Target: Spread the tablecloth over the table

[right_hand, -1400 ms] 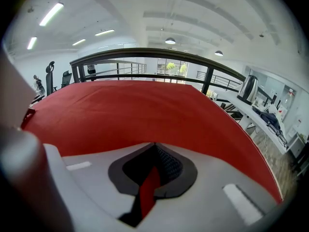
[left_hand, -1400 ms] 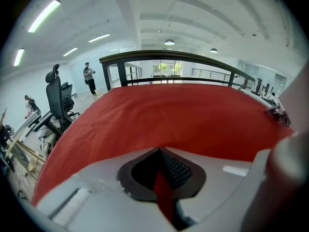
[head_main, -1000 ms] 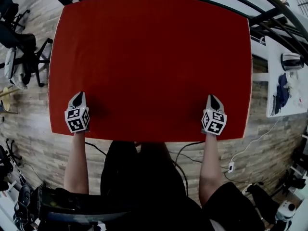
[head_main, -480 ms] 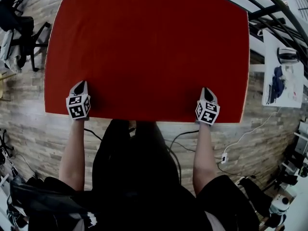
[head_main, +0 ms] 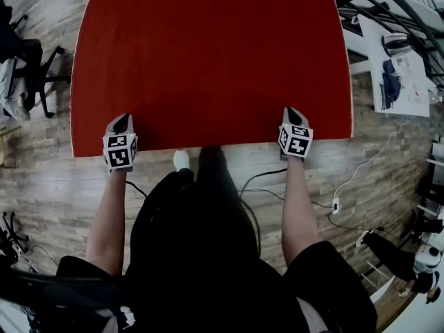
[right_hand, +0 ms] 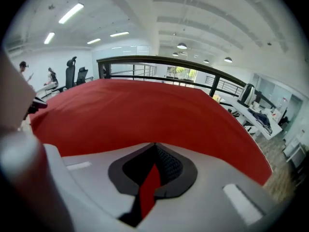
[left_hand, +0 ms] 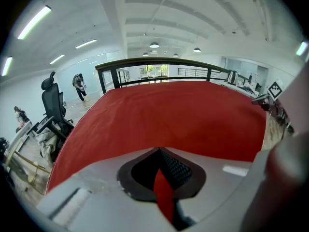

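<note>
Both my left gripper (head_main: pixel 121 121) and right gripper (head_main: pixel 291 114) are clamped on the near edge of the red tablecloth (head_main: pixel 208 61), which lies flat across the table, so I judge the spread nearly done, with only settling and release left.

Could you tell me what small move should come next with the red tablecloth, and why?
Probably lower the near edge, then let go: the left hand-held gripper and right hand-held gripper are shut on the near hem of the tablecloth, which spreads flat.
</note>
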Action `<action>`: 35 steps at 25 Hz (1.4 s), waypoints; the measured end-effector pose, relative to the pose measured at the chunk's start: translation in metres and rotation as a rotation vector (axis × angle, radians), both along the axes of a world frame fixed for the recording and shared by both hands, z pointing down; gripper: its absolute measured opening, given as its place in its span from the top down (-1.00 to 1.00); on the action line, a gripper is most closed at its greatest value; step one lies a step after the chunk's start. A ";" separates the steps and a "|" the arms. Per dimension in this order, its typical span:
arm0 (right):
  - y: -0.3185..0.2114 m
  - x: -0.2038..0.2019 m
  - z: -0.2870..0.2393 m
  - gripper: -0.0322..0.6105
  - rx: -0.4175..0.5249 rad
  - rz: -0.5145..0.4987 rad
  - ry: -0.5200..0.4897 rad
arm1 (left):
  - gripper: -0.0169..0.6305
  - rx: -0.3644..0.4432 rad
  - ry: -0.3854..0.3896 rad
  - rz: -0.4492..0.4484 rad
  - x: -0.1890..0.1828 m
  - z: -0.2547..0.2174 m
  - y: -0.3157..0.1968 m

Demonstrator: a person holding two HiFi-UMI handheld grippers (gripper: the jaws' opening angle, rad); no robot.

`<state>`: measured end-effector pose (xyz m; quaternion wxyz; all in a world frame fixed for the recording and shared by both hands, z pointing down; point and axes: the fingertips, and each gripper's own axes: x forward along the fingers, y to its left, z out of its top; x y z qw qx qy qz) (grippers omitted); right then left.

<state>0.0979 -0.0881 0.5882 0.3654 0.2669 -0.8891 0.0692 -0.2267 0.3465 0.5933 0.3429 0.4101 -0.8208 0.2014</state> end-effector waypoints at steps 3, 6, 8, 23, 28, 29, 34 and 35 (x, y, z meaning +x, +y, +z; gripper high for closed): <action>0.011 0.021 0.014 0.87 0.045 0.082 0.038 | 0.93 -0.017 -0.010 0.003 0.003 0.007 0.023; 0.017 0.033 0.021 0.87 0.066 0.143 0.043 | 0.92 -0.027 0.015 0.016 0.005 0.017 0.044; 0.019 0.037 0.029 0.87 0.037 0.168 0.041 | 0.89 -0.029 0.026 0.028 0.007 0.022 0.052; -0.053 0.055 0.005 0.87 0.012 0.215 -0.082 | 0.93 0.066 0.024 -0.003 -0.017 -0.006 0.009; -0.158 0.016 0.003 0.87 0.034 0.162 -0.058 | 0.93 0.072 0.032 -0.040 -0.115 -0.002 -0.037; -0.180 0.000 0.002 0.87 0.037 0.145 -0.054 | 0.93 0.061 0.026 -0.058 -0.136 -0.001 -0.047; -0.250 -0.075 0.005 0.87 0.018 0.062 -0.060 | 0.93 0.018 -0.009 -0.146 -0.187 0.005 -0.087; -0.251 -0.088 0.009 0.87 0.014 0.036 -0.057 | 0.93 0.007 -0.016 -0.151 -0.189 0.006 -0.094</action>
